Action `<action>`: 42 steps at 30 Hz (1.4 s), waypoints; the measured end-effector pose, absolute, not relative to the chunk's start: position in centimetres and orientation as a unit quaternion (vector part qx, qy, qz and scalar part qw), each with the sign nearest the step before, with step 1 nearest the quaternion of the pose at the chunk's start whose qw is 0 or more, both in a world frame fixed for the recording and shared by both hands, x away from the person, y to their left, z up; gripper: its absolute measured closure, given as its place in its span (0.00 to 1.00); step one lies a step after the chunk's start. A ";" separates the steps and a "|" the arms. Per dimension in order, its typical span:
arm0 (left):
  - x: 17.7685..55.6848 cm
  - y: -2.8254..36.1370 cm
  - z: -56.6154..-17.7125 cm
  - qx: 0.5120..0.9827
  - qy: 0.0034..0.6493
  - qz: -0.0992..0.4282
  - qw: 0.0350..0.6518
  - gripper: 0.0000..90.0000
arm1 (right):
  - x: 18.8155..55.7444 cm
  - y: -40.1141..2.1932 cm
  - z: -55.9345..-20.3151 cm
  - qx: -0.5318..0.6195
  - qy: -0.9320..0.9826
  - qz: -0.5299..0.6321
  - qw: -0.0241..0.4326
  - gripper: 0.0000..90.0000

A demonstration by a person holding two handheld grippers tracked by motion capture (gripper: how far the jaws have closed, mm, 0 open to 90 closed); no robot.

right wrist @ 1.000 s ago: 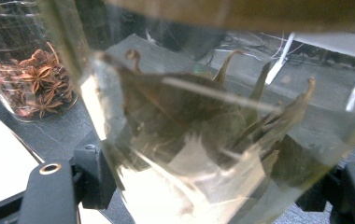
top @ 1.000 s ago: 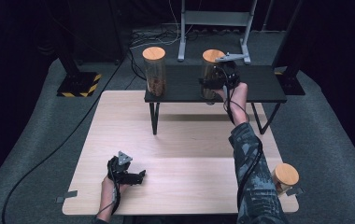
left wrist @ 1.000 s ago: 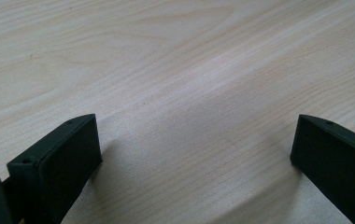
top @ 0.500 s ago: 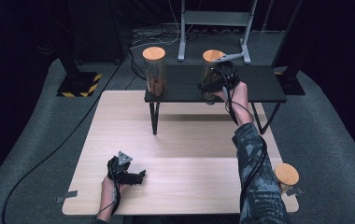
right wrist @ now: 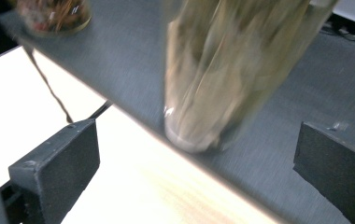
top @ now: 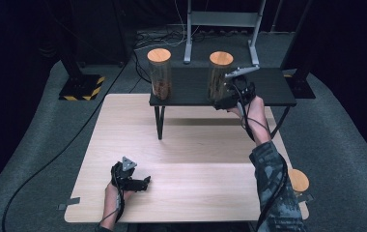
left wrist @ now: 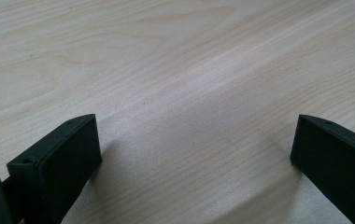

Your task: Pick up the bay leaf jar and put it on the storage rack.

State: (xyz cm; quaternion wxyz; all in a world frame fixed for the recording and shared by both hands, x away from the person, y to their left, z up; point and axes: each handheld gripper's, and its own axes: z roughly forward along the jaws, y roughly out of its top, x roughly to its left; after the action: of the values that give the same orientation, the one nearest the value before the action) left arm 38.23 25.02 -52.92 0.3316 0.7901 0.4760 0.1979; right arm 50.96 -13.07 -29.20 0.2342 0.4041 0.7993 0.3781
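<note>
Tall clear jar (top: 219, 77) with a wooden lid stands upright near the front edge of the black shelf (top: 273, 86), right of a matching second jar (top: 159, 73).

Judgement: glass or hard plastic, so stiff, smooth and liable to slip; tall and narrow, so tippy, and breakable if knocked off the edge. Best taken at mid-body, below the lid, pads square to the wall.

Right tongs (top: 224, 99) sit just in front of the jar base; jaws have just been opening and stand wide, holding nothing.

Left tongs (top: 144, 182) rest low over the bench (top: 196, 145), jaws spread wide, empty.

High view gives lids and layout; right gripper view (right wrist: 194, 154) shows the jar's dry brownish contents (right wrist: 222, 51), blurred, and its base close to the shelf edge.
</note>
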 end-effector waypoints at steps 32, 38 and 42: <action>38.2 25.0 -52.9 0.790 0.476 0.200 0.330 0.01 | 36.5 -14.8 -49.4 0.389 0.821 0.378 0.176 0.00; 38.2 25.0 -52.9 0.790 0.476 0.200 0.330 0.01 | 34.7 -16.2 -51.4 0.415 0.809 0.378 0.174 0.00; 38.2 25.0 -52.9 0.790 0.476 0.200 0.330 0.01 | 34.2 -16.7 -52.0 0.424 0.805 0.375 0.177 0.00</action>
State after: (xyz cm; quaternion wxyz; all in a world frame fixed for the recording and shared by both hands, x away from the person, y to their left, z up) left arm 38.24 25.04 -52.90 0.3297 0.7902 0.4763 0.2002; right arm 34.19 -16.67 -51.99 0.1774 0.4235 0.8053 0.3750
